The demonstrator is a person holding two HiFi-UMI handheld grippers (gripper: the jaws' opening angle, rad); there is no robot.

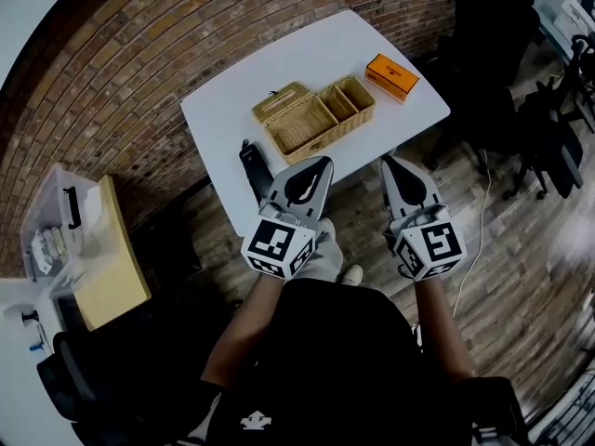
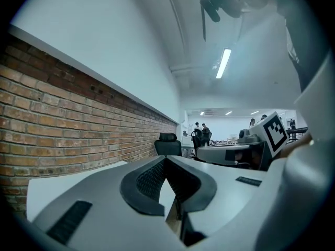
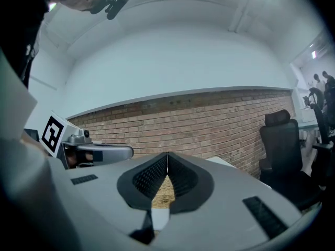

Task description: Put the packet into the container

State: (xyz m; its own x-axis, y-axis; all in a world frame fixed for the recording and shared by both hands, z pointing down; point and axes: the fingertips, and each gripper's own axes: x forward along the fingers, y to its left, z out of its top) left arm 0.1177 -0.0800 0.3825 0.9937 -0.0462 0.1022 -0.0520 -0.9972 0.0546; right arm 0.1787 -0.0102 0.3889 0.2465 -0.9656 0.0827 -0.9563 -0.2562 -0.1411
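Note:
An orange packet (image 1: 391,75) lies flat near the far right corner of the white table (image 1: 279,63). Left of it stands a woven wicker container (image 1: 321,144) with its lid flipped open and several compartments, all looking empty. My left gripper (image 1: 319,163) hovers at the table's near edge, just short of the container, with jaws together and nothing between them. My right gripper (image 1: 390,163) is level with it, off the table's near right edge, also shut and empty. In the right gripper view the wicker shows just beyond the shut right gripper (image 3: 167,155). The left gripper view looks over the shut left gripper (image 2: 166,159) at the table top.
A black object (image 1: 251,167) sits at the table's near left edge, beside my left gripper. Black office chairs (image 1: 493,45) stand right of the table. A clear plastic box (image 1: 54,223) and a tan board (image 1: 113,258) lie at the left. A brick wall runs behind the table.

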